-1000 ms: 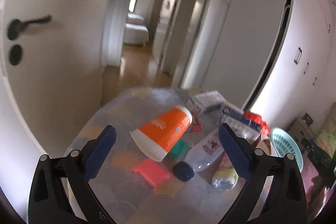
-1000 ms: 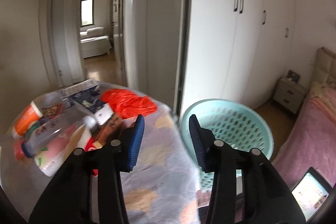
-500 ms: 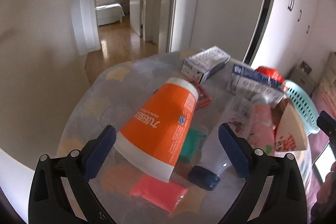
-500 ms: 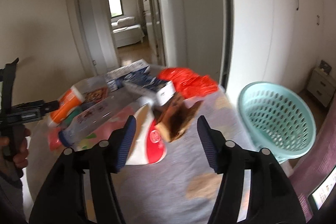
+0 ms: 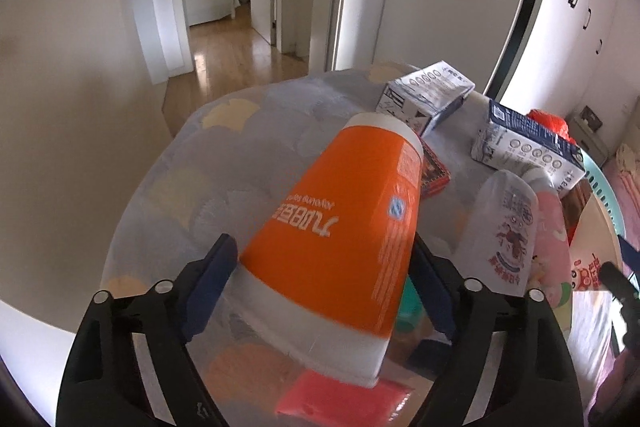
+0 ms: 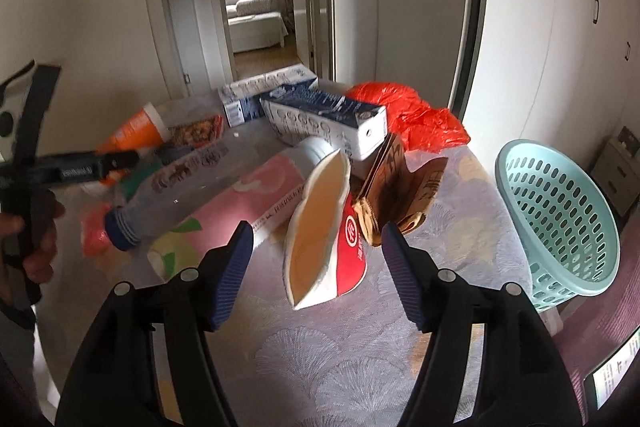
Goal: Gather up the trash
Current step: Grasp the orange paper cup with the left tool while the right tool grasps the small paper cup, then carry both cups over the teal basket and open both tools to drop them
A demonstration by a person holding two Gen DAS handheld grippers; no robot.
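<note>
Since half a second ago, left claw (image 5: 324,275) advances onto orange cup (image 5: 344,239); fingers (image 5: 212,279) now flank its wide end, touching or nearly so; firm grip cannot be told. Right claw (image 6: 318,275) moves nearer, now spread wide, holding nothing, over crushed red-and-white cup (image 6: 324,239).

Worktop (image 6: 360,355), patterned cloth, carries:
- Orange cup, lying on its side, left part.
- Clear bottle (image 5: 504,231), blue cap, lying beside orange cup.
- Pink bottle (image 6: 248,203), lying beside clear bottle.
- Two cartons (image 5: 424,95), blue and white, far side.
- Brown paper bag (image 6: 400,195), crumpled, touching crushed cup.
- Red plastic bag (image 6: 416,119), behind brown bag.
- Pink flat packet (image 5: 344,399), near edge under orange cup.

Teal basket (image 6: 560,215), just beside worktop, right side.
</note>
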